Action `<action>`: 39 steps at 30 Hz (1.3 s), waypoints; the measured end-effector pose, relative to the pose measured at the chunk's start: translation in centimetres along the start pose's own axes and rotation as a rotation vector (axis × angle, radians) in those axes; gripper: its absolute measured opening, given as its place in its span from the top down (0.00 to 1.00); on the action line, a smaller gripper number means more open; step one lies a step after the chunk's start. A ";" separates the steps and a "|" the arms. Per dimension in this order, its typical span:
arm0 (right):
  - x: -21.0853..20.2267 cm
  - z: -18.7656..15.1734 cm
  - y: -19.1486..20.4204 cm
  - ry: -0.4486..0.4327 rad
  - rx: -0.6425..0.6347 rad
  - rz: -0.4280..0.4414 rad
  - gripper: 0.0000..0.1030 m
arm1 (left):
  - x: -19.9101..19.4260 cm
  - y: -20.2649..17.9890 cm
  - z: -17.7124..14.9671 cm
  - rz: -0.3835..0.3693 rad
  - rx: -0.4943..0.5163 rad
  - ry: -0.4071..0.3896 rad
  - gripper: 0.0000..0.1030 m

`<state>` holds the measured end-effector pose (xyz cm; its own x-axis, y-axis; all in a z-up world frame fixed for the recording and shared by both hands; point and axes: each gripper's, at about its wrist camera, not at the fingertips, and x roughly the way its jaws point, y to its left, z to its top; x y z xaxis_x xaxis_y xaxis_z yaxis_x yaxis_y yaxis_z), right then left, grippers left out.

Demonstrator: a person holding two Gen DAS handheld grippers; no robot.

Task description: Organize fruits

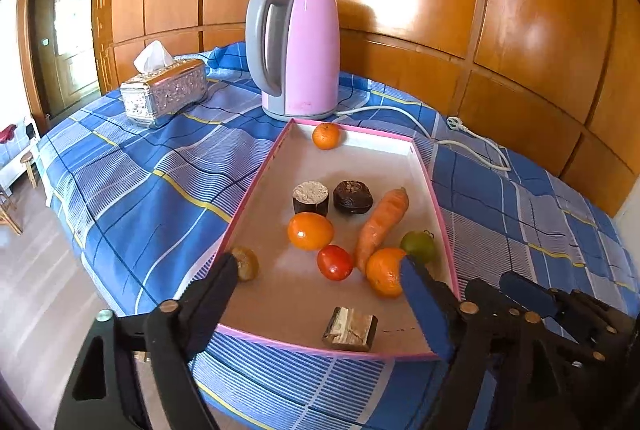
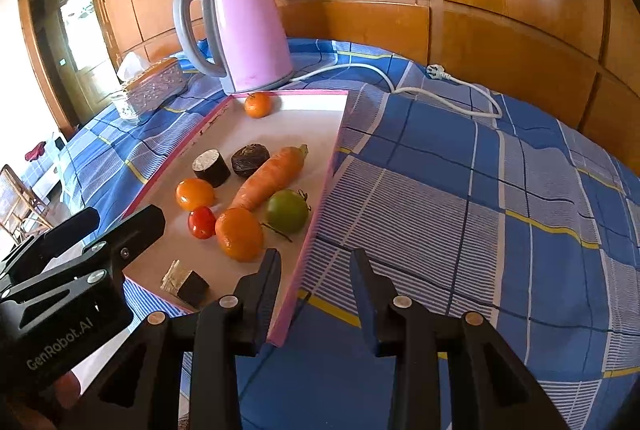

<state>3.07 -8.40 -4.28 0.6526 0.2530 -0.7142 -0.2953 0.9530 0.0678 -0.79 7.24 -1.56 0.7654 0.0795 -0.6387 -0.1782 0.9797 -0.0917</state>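
Observation:
A pink-rimmed tray [image 1: 256, 173] [image 2: 320, 197] lies on the blue checked cloth. In it are a carrot [image 1: 382, 224] [image 2: 270, 177], a near orange [image 1: 384, 272] [image 2: 239, 234], a second orange [image 1: 310, 231] [image 2: 195, 193], a red tomato [image 1: 335, 262] [image 2: 202, 222], a green tomato [image 1: 418, 246] [image 2: 287, 210], a small mandarin [image 1: 326, 135] [image 2: 257, 104] at the far end, two dark round pieces [image 1: 311, 197] [image 1: 353, 196] and a dark block [image 1: 351, 328] [image 2: 185, 282]. My left gripper [image 1: 316, 274] is open over the tray's near end. My right gripper [image 2: 316, 266] is open and empty over the tray's right rim.
A pink kettle [image 1: 296, 49] [image 2: 240, 25] stands behind the tray, its white cord [image 1: 460, 137] [image 2: 440, 85] trailing right. A silver tissue box [image 1: 164, 91] [image 2: 152, 89] sits at the back left. A small brownish item [image 1: 245, 262] lies by the tray's left rim. Wooden panels rise behind.

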 end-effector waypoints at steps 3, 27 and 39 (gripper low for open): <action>-0.1 0.0 0.2 -0.001 -0.008 0.001 0.65 | -0.1 0.1 0.0 0.002 -0.003 -0.005 0.15; -0.2 -0.2 0.9 -0.007 -0.034 0.005 0.65 | 0.0 0.6 0.0 0.012 -0.011 0.003 0.10; -0.2 -0.3 0.9 -0.002 -0.042 0.008 0.65 | -0.1 0.7 0.0 0.009 -0.016 0.005 0.06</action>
<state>2.50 -7.58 -4.29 0.6518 0.2606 -0.7122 -0.3294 0.9432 0.0437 -0.94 7.89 -1.57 0.7607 0.0878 -0.6432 -0.1955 0.9758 -0.0980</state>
